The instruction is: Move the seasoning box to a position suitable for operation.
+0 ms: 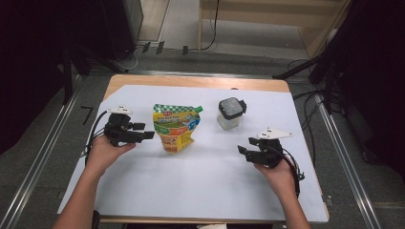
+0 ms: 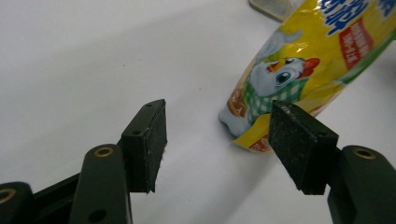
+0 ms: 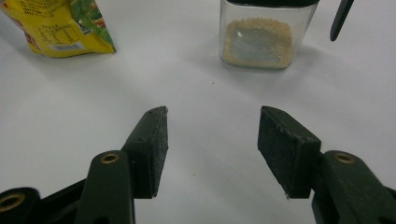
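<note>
Yellow pouch (image 1: pixel 175 127) flat on table (image 1: pixel 200 191), clear jar (image 1: pixel 229 113) holding tan granules

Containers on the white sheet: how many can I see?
2. The yellow pouch lies left of centre, next to the left gripper. The clear jar stands right of centre, beyond the right gripper. None looks hidden.

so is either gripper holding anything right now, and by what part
Nothing is held. The left gripper is open just short of the yellow pouch, and the right gripper is open over bare table, short of the jar.
</note>
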The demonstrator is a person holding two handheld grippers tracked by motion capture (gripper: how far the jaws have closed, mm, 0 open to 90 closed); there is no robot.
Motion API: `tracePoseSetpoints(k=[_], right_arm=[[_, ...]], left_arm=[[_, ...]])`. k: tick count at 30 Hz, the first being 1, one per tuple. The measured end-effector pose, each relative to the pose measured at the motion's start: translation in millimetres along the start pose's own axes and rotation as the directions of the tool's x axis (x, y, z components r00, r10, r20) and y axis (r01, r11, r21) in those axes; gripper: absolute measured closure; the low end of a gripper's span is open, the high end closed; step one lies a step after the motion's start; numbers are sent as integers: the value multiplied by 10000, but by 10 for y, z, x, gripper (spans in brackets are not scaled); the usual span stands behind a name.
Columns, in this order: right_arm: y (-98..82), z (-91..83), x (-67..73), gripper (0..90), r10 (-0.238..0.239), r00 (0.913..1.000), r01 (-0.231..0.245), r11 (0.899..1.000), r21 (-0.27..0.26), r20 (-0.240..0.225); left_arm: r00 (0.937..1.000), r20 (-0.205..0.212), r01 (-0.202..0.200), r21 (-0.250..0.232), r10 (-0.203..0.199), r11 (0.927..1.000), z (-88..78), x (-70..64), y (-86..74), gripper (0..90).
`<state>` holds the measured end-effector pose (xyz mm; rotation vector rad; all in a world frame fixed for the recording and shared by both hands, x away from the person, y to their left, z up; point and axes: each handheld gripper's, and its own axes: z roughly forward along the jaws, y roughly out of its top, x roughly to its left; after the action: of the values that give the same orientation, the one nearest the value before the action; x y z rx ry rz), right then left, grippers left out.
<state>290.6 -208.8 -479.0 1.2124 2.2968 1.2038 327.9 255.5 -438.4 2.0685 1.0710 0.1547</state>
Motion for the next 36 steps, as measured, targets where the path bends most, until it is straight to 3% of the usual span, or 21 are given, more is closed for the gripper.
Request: tracePoseSetpoints(k=[24, 36], right_arm=[[20, 27, 16, 488, -136, 9997, 137, 9999, 69, -180], [25, 48, 25, 503, -98, 9989, 94, 9999, -101, -456]], left_arm=[[9989, -388, 244, -21, -245, 9997, -72, 109, -29, 381], [9999, -106, -3, 163, 5, 9999, -53, 72, -13, 381]])
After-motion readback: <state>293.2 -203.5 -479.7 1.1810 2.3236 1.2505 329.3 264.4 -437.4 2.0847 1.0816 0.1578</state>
